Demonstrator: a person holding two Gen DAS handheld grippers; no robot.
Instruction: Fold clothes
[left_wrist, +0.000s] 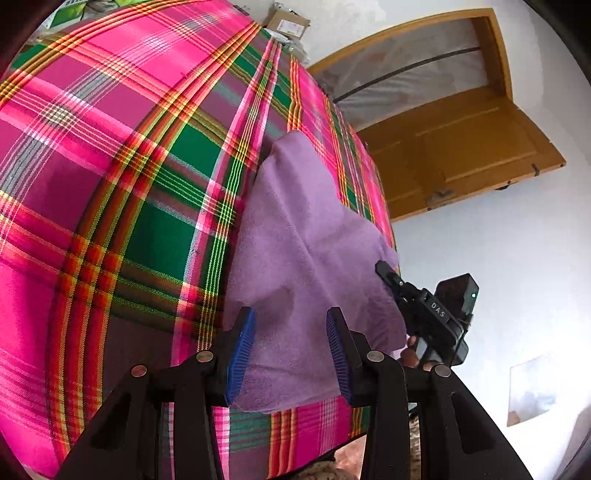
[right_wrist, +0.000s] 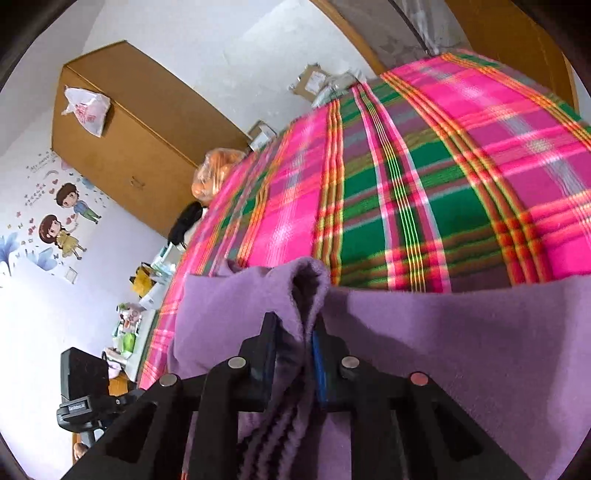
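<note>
1. The purple cloth (left_wrist: 295, 236) is lying on the pink plaid bedspread (left_wrist: 110, 166), near its edge.
2. The left gripper (left_wrist: 290, 354) is hovering wide apart over the cloth's near end, gripping nothing.
3. The right gripper (right_wrist: 294, 354) is pinching a bunched fold of the cloth (right_wrist: 443, 332) between narrow fingers.

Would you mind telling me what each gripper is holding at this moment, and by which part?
The right gripper pinches a bunched edge of the purple cloth. The left gripper is open over the cloth, holding nothing.
</note>
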